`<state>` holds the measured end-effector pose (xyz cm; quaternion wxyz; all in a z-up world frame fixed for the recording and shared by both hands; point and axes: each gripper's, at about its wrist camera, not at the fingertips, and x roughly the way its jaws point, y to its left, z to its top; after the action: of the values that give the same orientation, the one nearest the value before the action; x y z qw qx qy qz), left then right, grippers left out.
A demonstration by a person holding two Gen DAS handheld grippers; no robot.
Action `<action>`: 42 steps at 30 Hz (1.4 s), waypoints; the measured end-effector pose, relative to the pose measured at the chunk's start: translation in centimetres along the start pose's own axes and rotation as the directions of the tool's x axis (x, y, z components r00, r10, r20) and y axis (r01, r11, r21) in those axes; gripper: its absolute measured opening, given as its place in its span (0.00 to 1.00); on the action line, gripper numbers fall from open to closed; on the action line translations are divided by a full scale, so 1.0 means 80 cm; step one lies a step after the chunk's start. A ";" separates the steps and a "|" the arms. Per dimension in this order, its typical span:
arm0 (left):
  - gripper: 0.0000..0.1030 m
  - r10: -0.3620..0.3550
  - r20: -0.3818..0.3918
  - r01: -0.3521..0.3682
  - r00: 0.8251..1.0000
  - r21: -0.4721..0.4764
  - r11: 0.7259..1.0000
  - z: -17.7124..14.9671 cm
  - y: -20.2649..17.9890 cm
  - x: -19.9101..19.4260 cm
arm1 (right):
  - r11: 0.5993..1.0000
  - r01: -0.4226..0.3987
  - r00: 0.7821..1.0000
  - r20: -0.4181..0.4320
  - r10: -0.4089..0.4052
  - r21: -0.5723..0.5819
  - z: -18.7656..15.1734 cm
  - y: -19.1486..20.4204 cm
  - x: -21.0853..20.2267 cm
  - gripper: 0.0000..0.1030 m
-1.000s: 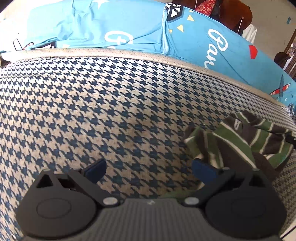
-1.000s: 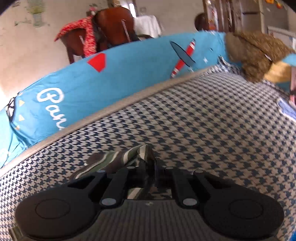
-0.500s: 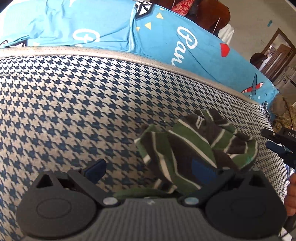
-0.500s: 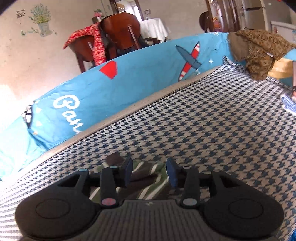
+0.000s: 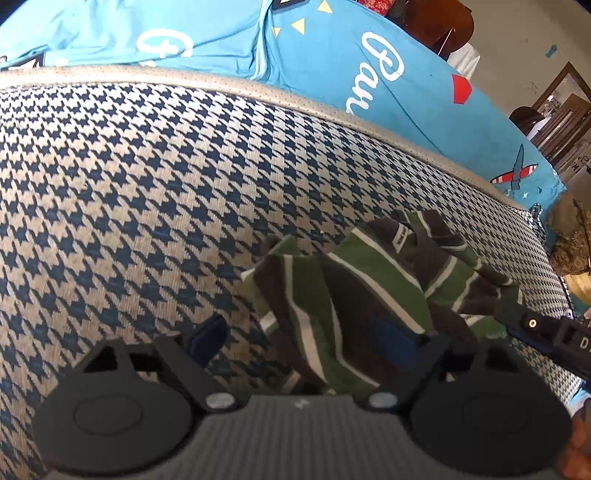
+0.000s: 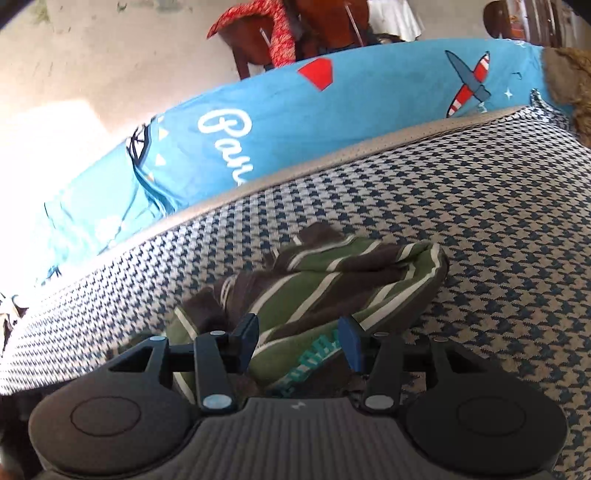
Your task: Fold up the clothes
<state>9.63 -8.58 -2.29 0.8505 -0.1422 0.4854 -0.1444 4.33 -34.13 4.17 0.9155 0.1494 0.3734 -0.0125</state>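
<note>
Houndstooth fabric (image 5: 147, 192), navy on cream with a pale piped edge, spreads under and ahead of both your hand-held grippers and fills most of each view; I cannot tell whether it covers a bed or a cushion. Beyond that edge, past your fingertips, a bright blue sheet (image 6: 295, 122) printed with white script, a red shape and a little aeroplane runs across the background. Farther behind it stands a brown wooden chair (image 6: 314, 33) with a red patterned cloth (image 6: 258, 22) draped over it, and a brown knitted heap (image 5: 570, 240) sits at the far right end of the houndstooth surface. The task's thing, a crumpled green, brown and white striped garment (image 6: 332, 288), lies bunched on the houndstooth directly in front of you, with a small label showing on its upper fold. Your left hand-held gripper (image 5: 299, 336) is closing: its left blue pad sits over bare houndstooth just beside the garment's edge, its right pad lies against the striped cloth, and the near left part of the garment is between them, not yet pinched. Your right hand-held gripper (image 6: 297, 341) is opening, its pads standing clear to either side of a fold of the garment that carries teal lettering; the cloth lies loose between them, released. From the left wrist view, the tip of your right hand-held gripper reaches the garment's far right edge.
</note>
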 end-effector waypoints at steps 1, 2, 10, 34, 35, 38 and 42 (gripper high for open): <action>0.80 0.008 0.002 -0.008 1.000 0.003 1.000 -0.001 -0.001 0.000 | 1.000 -0.007 1.000 -0.006 0.007 0.000 -0.001 0.000 0.002 0.47; 0.79 0.017 0.003 -0.017 1.000 0.004 1.000 -0.001 -0.002 0.001 | 1.000 -0.012 1.000 -0.011 0.012 0.002 -0.002 -0.001 0.002 0.47; 0.52 0.018 0.005 -0.018 1.000 0.001 1.000 -0.003 -0.006 0.006 | 1.000 -0.001 1.000 -0.027 0.000 -0.009 -0.005 0.002 0.009 0.47; 0.15 0.423 0.318 -0.437 0.848 -0.030 0.899 0.032 0.011 -0.054 | 0.981 -0.188 0.980 -0.062 0.190 0.038 -0.007 0.006 0.017 0.54; 0.15 0.427 0.312 -0.437 0.849 -0.040 0.898 0.033 0.016 -0.056 | 0.976 -0.214 0.974 -0.073 0.216 0.040 -0.008 0.007 0.018 0.57; 0.16 0.420 0.281 -0.420 0.863 -0.062 0.905 0.035 0.029 -0.057 | 0.963 -0.270 0.957 -0.105 0.269 0.010 -0.015 0.019 0.021 0.60; 0.19 0.356 0.234 -0.349 0.905 -0.072 0.934 0.032 0.037 -0.057 | 0.960 -0.272 0.954 -0.150 0.259 -0.073 -0.030 0.037 0.027 0.68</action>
<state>9.93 -3.86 1.38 0.9134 -0.0809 0.3971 0.0374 4.65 -30.42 1.82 0.8865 0.1562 0.4131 0.1385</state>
